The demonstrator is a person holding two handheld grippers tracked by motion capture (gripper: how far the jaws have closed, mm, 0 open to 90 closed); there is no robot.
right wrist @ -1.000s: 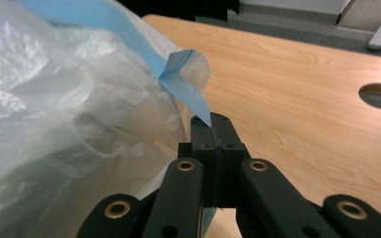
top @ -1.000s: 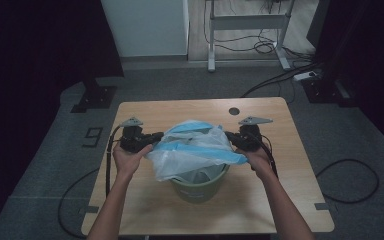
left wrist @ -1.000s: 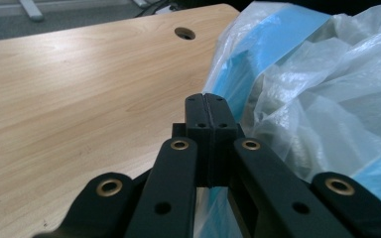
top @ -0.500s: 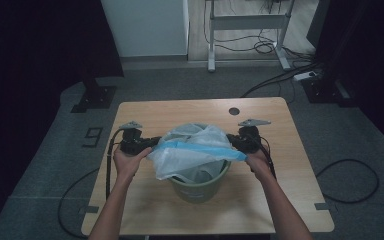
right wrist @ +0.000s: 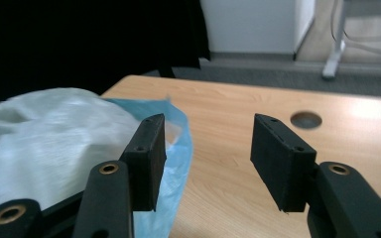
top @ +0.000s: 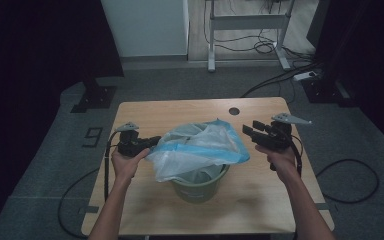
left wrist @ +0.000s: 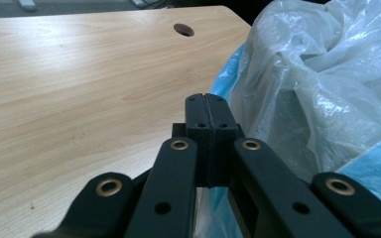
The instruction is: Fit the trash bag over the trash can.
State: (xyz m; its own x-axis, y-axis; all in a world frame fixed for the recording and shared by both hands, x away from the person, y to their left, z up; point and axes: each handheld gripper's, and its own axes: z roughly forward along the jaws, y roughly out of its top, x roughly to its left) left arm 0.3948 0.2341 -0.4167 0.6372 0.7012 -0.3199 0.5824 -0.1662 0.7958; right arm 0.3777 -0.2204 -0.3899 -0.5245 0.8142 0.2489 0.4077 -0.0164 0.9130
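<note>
While our left hand-held gripper [top: 152,142] pinches the bag [top: 200,150] over the bin [top: 200,187], our right hand-held gripper [top: 250,132] has just been opening, empty; that side remains unfitted.

Dim room light is leaving the high view murky, darkness swallowing its sides; glare is sheening the worktop [left wrist: 79,74], and the bag [right wrist: 54,144] is blurring.

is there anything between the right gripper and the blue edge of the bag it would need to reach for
Nothing visible. The right gripper hangs open just off the bag, with bare table between its jaws and the blue rim beside its left jaw. The left gripper is shut at the bag's far side.
</note>
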